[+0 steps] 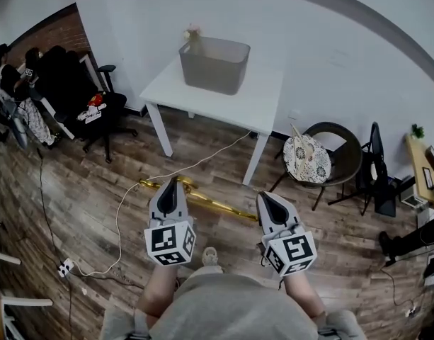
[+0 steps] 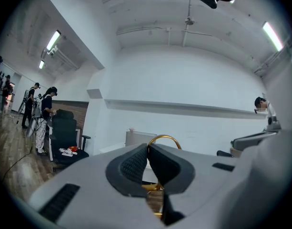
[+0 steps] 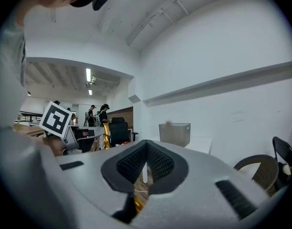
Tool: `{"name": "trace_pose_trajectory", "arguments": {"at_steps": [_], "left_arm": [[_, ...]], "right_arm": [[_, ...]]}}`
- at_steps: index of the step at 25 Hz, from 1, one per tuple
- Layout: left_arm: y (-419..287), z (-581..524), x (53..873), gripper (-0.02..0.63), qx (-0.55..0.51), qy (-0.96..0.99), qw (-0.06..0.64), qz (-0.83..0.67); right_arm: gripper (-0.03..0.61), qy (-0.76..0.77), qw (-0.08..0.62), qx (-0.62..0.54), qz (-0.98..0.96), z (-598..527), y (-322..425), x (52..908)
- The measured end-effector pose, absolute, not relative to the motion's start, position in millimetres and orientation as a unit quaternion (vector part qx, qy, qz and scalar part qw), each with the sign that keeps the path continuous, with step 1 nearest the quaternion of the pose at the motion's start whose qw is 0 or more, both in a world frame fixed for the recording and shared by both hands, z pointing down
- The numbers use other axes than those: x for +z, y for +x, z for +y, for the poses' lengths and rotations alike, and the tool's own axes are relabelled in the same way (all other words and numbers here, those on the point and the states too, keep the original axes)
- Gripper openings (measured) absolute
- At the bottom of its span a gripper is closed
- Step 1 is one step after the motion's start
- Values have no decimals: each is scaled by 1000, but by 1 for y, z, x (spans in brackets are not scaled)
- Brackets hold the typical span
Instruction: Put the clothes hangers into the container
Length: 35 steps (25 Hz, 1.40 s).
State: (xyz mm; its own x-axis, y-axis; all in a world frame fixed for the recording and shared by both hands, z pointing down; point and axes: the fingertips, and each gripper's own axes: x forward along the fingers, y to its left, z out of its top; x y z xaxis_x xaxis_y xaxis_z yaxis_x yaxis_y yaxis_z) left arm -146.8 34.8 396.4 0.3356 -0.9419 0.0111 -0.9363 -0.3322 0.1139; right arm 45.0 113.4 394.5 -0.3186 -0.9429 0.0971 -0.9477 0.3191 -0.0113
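Note:
A gold clothes hanger [image 1: 211, 204] hangs level above the wood floor, held between my two grippers. My left gripper [image 1: 172, 184] is shut on its left end. In the left gripper view the gold hook [image 2: 163, 138] curls up just past the closed left gripper [image 2: 148, 150]. My right gripper [image 1: 267, 199] is shut on the hanger's right end. A bit of gold rod [image 3: 136, 204] shows under the right gripper [image 3: 146, 165]. The grey container [image 1: 214, 64] stands on the white table [image 1: 261, 105] ahead, well beyond both grippers, and also shows in the right gripper view [image 3: 175, 133].
A black office chair [image 1: 81, 91] with clutter stands to the left of the table. A round chair [image 1: 323, 156] and a black stand [image 1: 374, 168] are at the right. A white cable [image 1: 124, 204] runs over the floor to a power strip [image 1: 64, 267]. People [image 1: 8, 73] are at the far left.

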Motion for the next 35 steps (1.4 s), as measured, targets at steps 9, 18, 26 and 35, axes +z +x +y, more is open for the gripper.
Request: {"name": "trace_pose_trajectory", "arguments": {"at_steps": [9,18,26,35], "left_arm": [[-150,-45,396,16,-26,824,55,-564],[-156,-114,398,16,-31,828,57,-557],[-159,-146,397,17,-36,829,60,-554],[-144,-183,401,15,-38,827,59,-558]], "right_arm": [[2,587,37,29,-808,36,37,391],[2,595,35,26,-802,-29,28,393],[2,595,39,31,-802,-57,22,396],[2,590,33,34,-806,-94,34,404]]}}
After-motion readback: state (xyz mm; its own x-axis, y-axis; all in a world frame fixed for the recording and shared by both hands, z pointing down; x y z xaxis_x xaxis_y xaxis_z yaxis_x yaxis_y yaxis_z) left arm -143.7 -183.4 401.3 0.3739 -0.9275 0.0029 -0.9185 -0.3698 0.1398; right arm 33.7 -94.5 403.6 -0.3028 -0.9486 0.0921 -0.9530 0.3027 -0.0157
